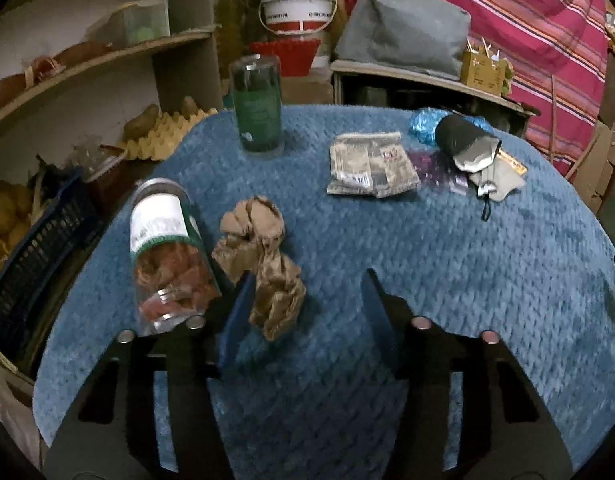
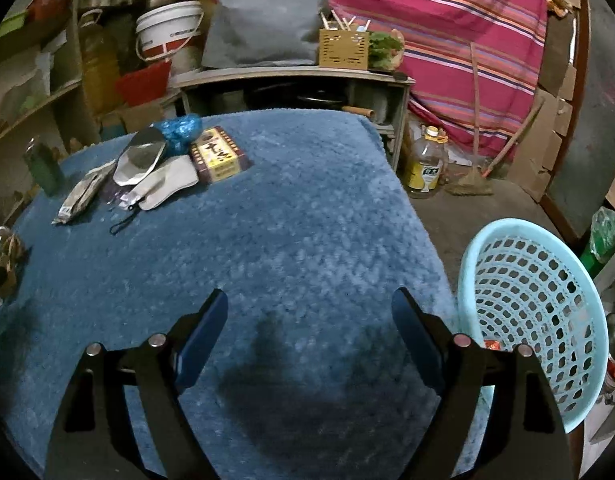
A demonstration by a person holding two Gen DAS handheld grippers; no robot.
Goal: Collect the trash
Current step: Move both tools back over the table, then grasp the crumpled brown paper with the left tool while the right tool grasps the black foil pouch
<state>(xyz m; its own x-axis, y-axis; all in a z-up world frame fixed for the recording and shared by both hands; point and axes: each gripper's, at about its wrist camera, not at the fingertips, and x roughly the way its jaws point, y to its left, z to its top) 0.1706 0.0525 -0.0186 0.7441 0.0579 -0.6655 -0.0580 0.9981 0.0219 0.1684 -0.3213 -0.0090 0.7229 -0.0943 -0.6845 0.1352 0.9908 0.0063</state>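
Observation:
A crumpled brown paper wad (image 1: 261, 264) lies on the blue mat (image 1: 427, 280), its near end between my open left gripper's (image 1: 307, 284) fingers, close to the left finger. A flattened printed wrapper (image 1: 371, 164), a blue plastic scrap (image 1: 423, 124) and a silver pouch pile (image 1: 475, 156) lie farther back. In the right wrist view my right gripper (image 2: 309, 302) is open and empty over bare mat (image 2: 299, 216). The wrapper (image 2: 81, 192), pouches (image 2: 147, 172), blue scrap (image 2: 179, 130) and a yellow box (image 2: 217, 156) lie at the far left. A light-blue perforated basket (image 2: 527, 312) stands beside the mat's right edge.
A tipped jar of orange snacks (image 1: 167, 256) lies left of the paper wad. A green glass jar (image 1: 259, 108) stands upright at the mat's back. Shelves with an egg tray (image 1: 163, 132) and a dark crate (image 1: 31, 264) are on the left. An oil bottle (image 2: 425, 164) stands on the floor.

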